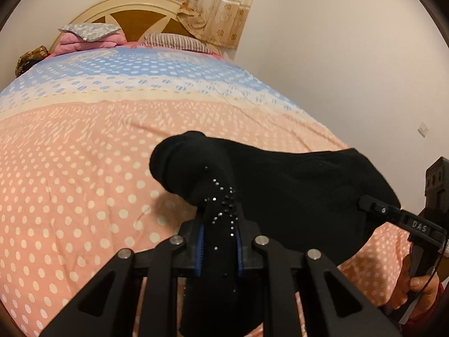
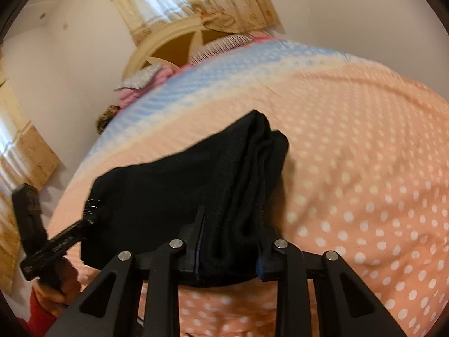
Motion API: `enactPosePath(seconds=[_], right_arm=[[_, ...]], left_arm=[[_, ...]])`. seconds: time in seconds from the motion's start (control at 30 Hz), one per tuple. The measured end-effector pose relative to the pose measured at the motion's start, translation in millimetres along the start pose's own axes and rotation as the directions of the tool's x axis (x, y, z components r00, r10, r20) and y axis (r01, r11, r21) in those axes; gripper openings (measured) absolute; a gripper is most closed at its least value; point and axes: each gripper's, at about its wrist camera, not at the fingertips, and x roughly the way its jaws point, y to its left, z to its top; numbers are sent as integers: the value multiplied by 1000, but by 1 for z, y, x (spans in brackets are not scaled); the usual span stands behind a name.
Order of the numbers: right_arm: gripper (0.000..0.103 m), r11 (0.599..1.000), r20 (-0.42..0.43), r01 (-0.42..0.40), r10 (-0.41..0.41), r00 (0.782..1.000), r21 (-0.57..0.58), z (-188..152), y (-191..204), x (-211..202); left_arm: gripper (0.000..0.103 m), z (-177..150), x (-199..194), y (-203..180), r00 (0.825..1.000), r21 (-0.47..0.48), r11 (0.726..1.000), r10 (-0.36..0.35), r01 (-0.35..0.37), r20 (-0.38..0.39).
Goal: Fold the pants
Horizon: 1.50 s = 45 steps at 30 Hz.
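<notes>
Closest in, the left gripper (image 1: 219,241) has its jaws pinched narrow on a bunched edge of the black pants (image 1: 280,185), the bit with tiny sparkly studs running along it. Fabric fills the whole gap between the blue-lined fingers (image 1: 199,248) and some hangs below them. Over on the other side, the right gripper (image 2: 228,247) is clamped on its own thick wad of the pants (image 2: 174,188), several layers stacked in the jaws.

So the pants are strung between the two tools, held up off the bed, sagging a little in the middle. Each camera catches the opposite gripper at the frame edge with the person's hand (image 1: 418,286) wrapped round the handle. The right view is a bit blurry, so I can't tell whether the far fold touches the bedspread.

Under it all is the bedspread (image 1: 84,168), peach with white dots, turning into a blue and white band further up. Past that sit a striped pillow (image 1: 176,42), a pink folded pile (image 1: 84,43), the cream headboard (image 1: 134,5) and patterned curtains (image 1: 213,5).
</notes>
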Motion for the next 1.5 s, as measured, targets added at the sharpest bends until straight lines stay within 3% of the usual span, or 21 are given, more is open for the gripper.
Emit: enactPosePath(seconds=[0.23,0.33,0.47,0.6,0.7,0.77,0.83,0.9,0.93,1.0,1.03,1.07,1.1,1.13,1.2,1.23,1.33,1.4,1.43,1.5], right_arm=[[29,993,29,-59,62,998,-101,17,46,-12],[29,984,15,-104,107,994,-142,27,71,-2],[29,961,-12,-202,203,979,-190,41,116,23],[29,920,-54,-305,301,952,-244,47,174,58],[29,878,-101,-390,377,921,-277,47,222,94],[29,849,-135,-444,424,896,-287,43,255,124],[29,822,-177,-499,467,866,-275,36,283,157],[29,806,-225,-535,489,843,-252,22,307,196],[29,808,-248,-536,482,840,-246,15,314,212],[30,820,-300,-513,438,847,-254,-2,331,247],[31,837,-311,-471,385,869,-279,-11,338,264],[34,843,-329,-465,373,867,-270,-13,339,271],[35,844,-339,-480,391,856,-240,-11,338,273],[38,842,-338,-496,413,846,-212,-6,336,273],[52,843,-352,-482,388,852,-238,-3,336,273],[53,846,-363,-471,369,855,-250,-3,335,272],[53,856,-354,-495,420,835,-150,6,305,260],[53,873,-302,-480,436,848,-85,12,288,249],[53,886,-265,-459,429,864,-62,16,278,241],[53,905,-192,-418,397,897,-78,20,272,223]], left_arm=[[18,12,-17,17,998,-17,1000,21,-20,53],[17,21,-31,40,994,-54,997,65,-60,92],[17,30,-60,84,974,-122,981,167,-149,155],[17,36,-100,139,930,-208,942,304,-261,206],[17,34,-123,173,882,-250,897,418,-364,217],[17,29,-132,193,846,-267,861,491,-434,210],[17,21,-135,214,797,-278,812,571,-514,195],[17,10,-129,231,760,-281,767,630,-578,157],[17,4,-123,242,752,-288,748,648,-598,123],[18,-12,-104,270,742,-320,707,670,-630,17],[22,-21,-97,281,746,-339,697,665,-632,-25],[26,-30,-92,290,759,-365,695,649,-620,-54],[29,-38,-94,292,765,-388,695,642,-606,-44],[37,-40,-95,290,761,-395,692,649,-604,-28],[48,-39,-99,284,735,-372,676,678,-636,-24],[52,-39,-103,283,727,-360,674,686,-645,-18],[56,-39,-125,279,707,-370,662,707,-652,18],[57,-31,-138,291,682,-394,636,731,-664,30],[57,-31,-142,288,676,-402,631,736,-663,40],[57,-24,-143,282,682,-412,643,728,-646,68]])
